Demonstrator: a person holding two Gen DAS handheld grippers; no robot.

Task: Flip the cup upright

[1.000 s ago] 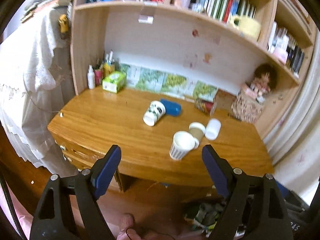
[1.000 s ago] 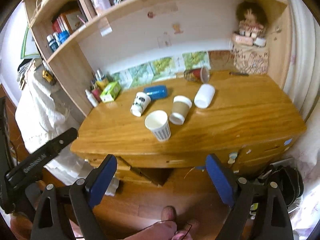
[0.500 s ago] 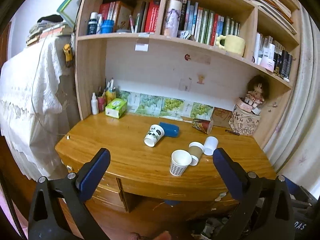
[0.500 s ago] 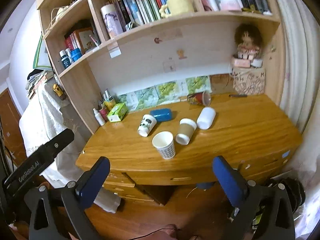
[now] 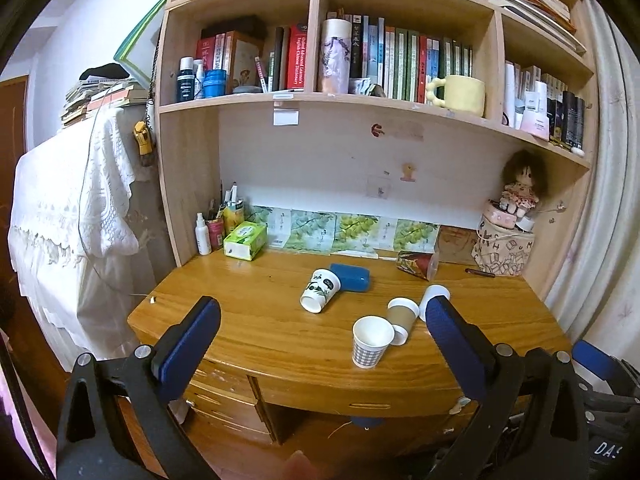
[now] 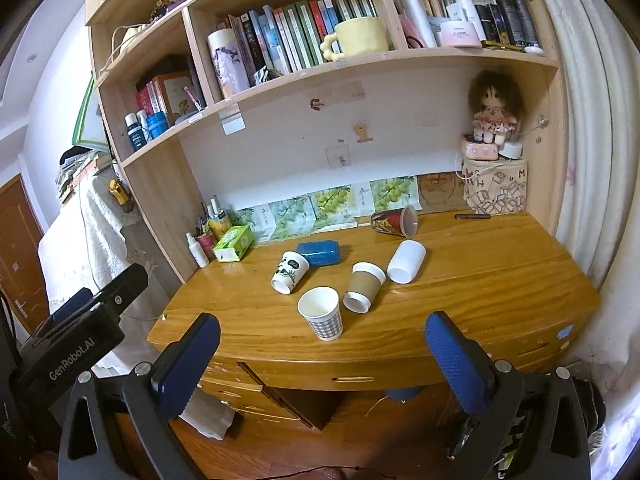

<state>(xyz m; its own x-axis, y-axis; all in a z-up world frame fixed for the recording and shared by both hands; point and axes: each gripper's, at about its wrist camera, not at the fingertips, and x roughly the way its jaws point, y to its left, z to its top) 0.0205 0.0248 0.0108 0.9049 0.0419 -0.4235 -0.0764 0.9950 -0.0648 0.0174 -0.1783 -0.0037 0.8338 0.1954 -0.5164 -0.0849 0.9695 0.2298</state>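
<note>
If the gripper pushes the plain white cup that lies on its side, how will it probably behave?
The white cup lies on its side on the smooth desk, so it would probably roll. It looks empty and thin-walled, so likely light and easy to dent. Nearby, the brown cup might block it.

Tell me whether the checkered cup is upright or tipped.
Upright: the checkered cup stands on its base near the desk's front edge, open mouth facing up.

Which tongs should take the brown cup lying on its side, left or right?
Right, marginally. Both tongs are open and back from the desk. The right tongs frame the brown cup near centre; in the left view the brown cup sits against the left tongs' right finger.
</note>
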